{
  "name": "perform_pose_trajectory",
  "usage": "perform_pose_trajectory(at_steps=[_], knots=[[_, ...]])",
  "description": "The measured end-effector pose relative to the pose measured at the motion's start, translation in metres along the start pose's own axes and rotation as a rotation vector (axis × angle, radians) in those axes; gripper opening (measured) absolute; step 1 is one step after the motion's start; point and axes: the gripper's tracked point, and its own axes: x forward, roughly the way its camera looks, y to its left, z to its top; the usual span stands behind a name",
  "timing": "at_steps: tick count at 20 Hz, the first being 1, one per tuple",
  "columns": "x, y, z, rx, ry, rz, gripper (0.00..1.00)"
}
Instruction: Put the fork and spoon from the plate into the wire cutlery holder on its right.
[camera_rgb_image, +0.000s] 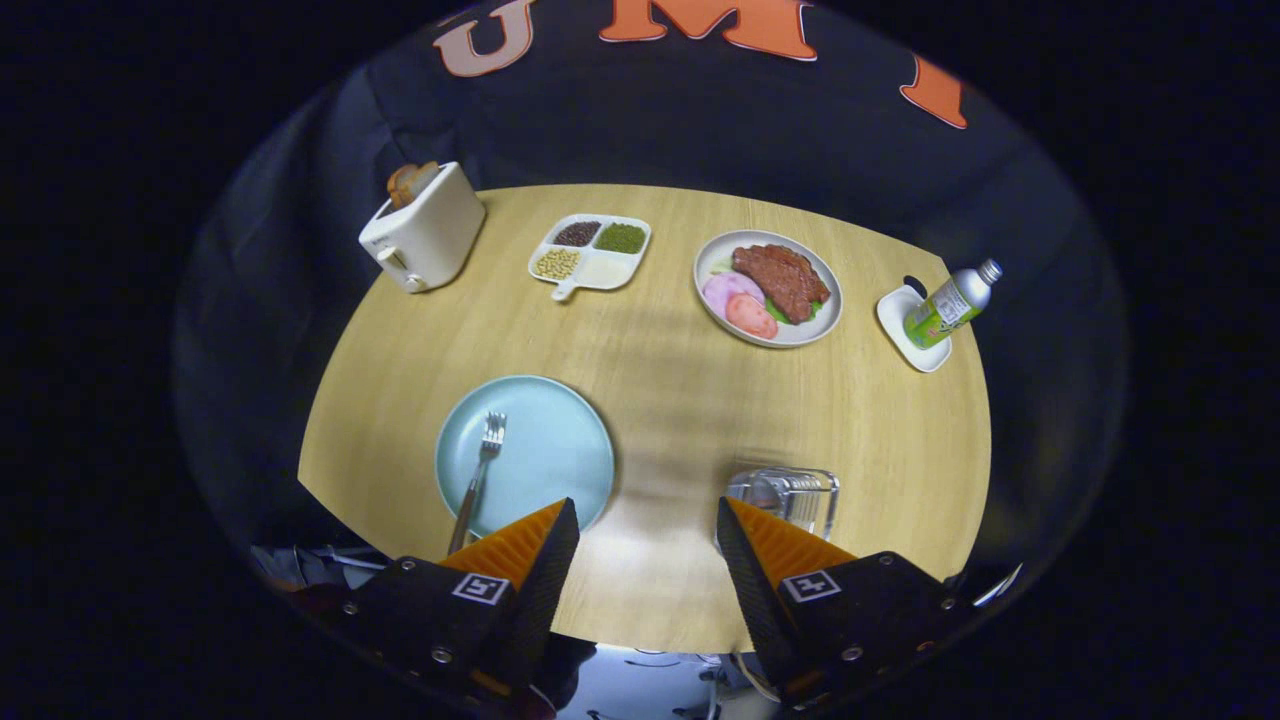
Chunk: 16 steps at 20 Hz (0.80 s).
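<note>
A round, pale blue plate (545, 440) lies flat on the light wooden table. One silver metal fork (478, 480) rests on the plate's left half, tines pointing away toward the far side of the table, handle running back over the near rim. A clear, shiny wire cutlery holder (795, 495) stands upright to the plate's right, well apart from it. Its contents cannot be made out.
</note>
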Motion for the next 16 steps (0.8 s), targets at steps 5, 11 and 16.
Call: perform_pose_trajectory(at_steps=[5, 11, 16], knots=[[0.03, 0.084, -0.013, 0.023, -0.016, 0.085, 0.99], [0.066, 0.139, -0.043, 0.038, 0.032, 0.106, 0.99], [0.091, 0.145, -0.053, 0.059, 0.02, 0.036, 0.99]])
